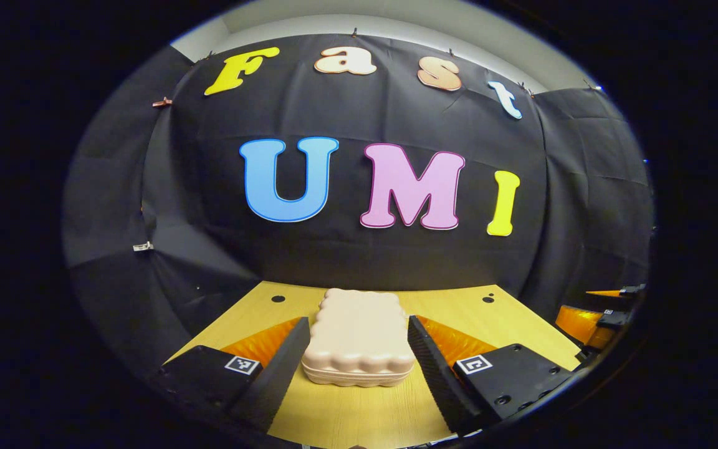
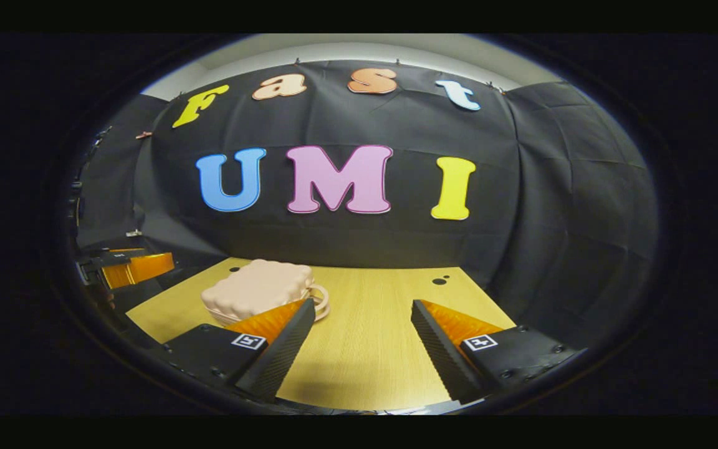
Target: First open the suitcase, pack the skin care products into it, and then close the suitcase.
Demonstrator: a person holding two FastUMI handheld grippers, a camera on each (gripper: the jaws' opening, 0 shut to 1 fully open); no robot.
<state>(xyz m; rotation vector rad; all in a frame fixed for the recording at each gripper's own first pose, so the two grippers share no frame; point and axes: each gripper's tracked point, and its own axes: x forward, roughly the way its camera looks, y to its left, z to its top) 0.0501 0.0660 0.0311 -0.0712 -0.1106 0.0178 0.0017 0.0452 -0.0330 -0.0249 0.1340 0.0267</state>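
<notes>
In the left gripper view, the left claw (image 1: 353, 368) is spread wide and empty, and the suitcase (image 1: 358, 340), a small scalloped case with its lid down, lies on the desk (image 1: 359, 411) dead ahead at twelve o'clock, between the two fingers and seemingly clear of both. Its long axis runs straight away from the claw. In the right gripper view, the right claw (image 2: 362, 349) is likewise spread and empty, with the suitcase (image 2: 256, 293) off at ten o'clock, handle toward the middle. The left claw appears nearer for opening it.
</notes>
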